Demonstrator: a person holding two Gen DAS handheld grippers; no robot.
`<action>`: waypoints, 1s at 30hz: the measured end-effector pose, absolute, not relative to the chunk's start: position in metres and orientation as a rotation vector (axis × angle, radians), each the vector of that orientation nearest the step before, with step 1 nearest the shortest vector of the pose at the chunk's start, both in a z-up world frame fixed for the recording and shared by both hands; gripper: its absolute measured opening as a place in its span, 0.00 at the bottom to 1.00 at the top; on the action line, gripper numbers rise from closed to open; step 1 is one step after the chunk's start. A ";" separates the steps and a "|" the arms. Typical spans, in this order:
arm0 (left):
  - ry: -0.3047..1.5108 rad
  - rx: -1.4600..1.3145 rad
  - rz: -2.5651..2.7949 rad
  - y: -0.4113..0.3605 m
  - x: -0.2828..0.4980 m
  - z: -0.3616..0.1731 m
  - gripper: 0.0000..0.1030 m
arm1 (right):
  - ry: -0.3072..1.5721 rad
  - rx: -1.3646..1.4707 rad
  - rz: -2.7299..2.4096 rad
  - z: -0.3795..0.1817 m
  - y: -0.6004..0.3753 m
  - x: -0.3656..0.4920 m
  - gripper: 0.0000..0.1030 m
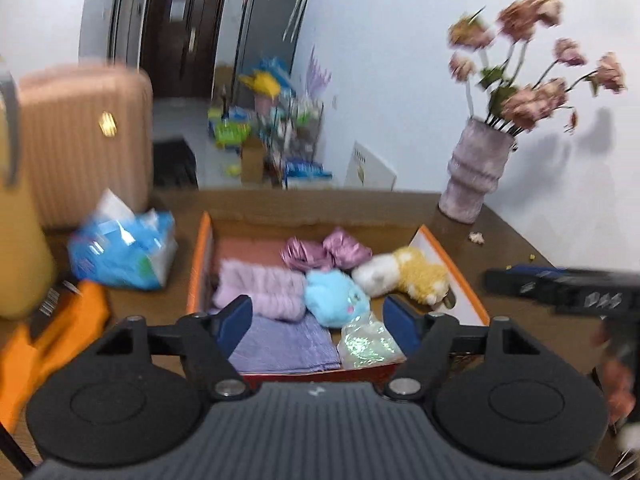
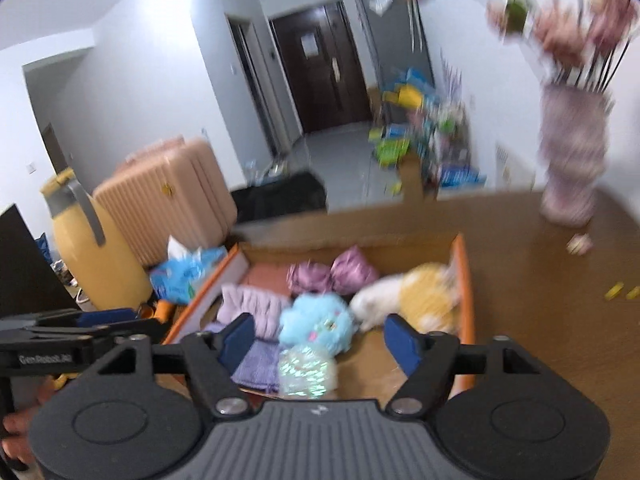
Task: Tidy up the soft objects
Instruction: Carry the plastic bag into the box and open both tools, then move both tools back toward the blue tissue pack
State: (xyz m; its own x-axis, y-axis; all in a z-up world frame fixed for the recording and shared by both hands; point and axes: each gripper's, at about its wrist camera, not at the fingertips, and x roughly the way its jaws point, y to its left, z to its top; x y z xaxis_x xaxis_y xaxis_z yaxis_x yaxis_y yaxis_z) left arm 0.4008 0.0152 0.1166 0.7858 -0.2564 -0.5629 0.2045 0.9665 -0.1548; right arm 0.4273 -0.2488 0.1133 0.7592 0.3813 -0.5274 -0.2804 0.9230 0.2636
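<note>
One orange-rimmed box [image 1: 472,292] is seen on the brown table [image 1: 532,332], and seven soft things are counted inside: one blue plush [image 1: 336,298], one white and yellow plush [image 1: 404,274], two pink satin pieces [image 1: 324,250], one lilac fluffy cloth [image 1: 260,286], one folded purple cloth [image 1: 284,346] at the near edge and one iridescent pouch [image 1: 368,344] just right of it. One vase [image 1: 476,170] of flowers is placed far right. The left gripper [image 1: 316,322] and the right gripper [image 2: 320,340] are both held over the near edge, tilted downward, jaws spread wide, nothing gripped between them
</note>
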 end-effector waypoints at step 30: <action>0.412 -0.062 -0.247 0.013 0.099 0.067 0.91 | 0.355 0.114 0.335 0.065 -0.281 0.107 0.85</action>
State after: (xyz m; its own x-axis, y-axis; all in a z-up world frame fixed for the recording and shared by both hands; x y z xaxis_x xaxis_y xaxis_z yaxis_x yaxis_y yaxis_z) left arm 0.0994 0.0134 0.0672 0.8869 -0.2498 -0.3885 0.2248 0.9682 -0.1094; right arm 0.1066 -0.2809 0.0647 0.8834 0.3406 -0.3219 -0.3011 0.9388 0.1671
